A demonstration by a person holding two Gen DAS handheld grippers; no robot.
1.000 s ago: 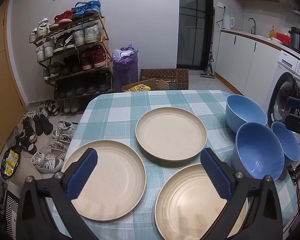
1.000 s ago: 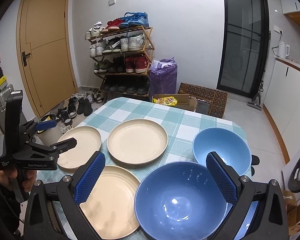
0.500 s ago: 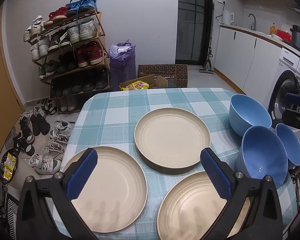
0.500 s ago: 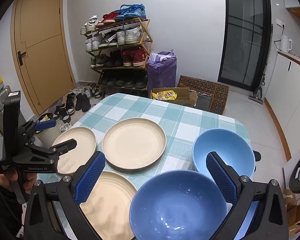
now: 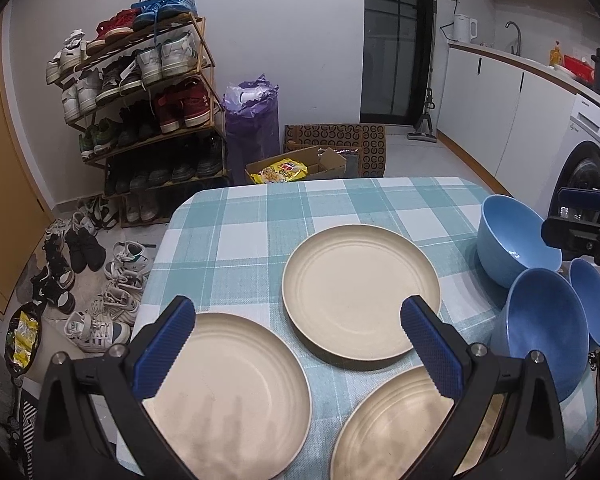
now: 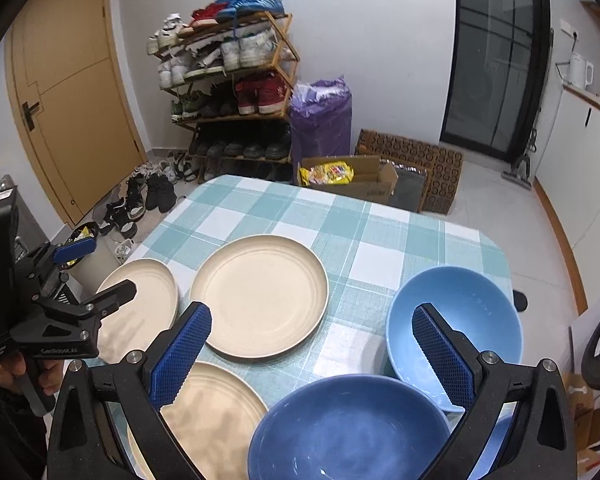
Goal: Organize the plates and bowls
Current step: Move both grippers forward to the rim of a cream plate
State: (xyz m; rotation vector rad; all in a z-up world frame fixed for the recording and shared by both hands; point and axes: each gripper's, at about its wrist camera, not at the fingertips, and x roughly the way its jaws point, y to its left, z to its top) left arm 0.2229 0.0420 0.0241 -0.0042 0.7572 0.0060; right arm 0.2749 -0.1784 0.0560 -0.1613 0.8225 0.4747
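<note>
A worktop (image 5: 340, 204) covered in a teal-and-white checked cloth carries three beige plates and three blue bowls. The far plate (image 5: 360, 292) sits near the middle of the cloth; the near-left plate (image 5: 236, 392) and the near-right plate (image 5: 396, 428) lie closer to the cameras, with strips of cloth showing between all three. Along the right edge stand the far bowl (image 5: 512, 240), the big near bowl (image 5: 548, 328) and, just beside it at the very edge, a smaller bowl (image 5: 594, 304), partly hidden behind the big one.

Beyond the worktop a shoe rack (image 5: 140, 96) stands against the wall, with loose shoes (image 5: 84, 264) scattered on the floor beside it, a purple bag (image 5: 252, 116) next to the rack, and an open cardboard box (image 5: 300, 168) just past the far edge of the cloth. A washing machine (image 5: 592, 148) stands to the right.

The left claw (image 5: 296, 348) hangs above the near-left and far plates with its blue pads spread wide and nothing between them. From the right wrist view it appears at the left, gripped from below by a hand (image 6: 8, 368), pointing across the near-left plate (image 6: 140, 304). The right claw (image 6: 312, 356) hovers over the big near bowl (image 6: 348, 428) and the far bowl (image 6: 456, 320), jaws equally wide apart, holding nothing.
</note>
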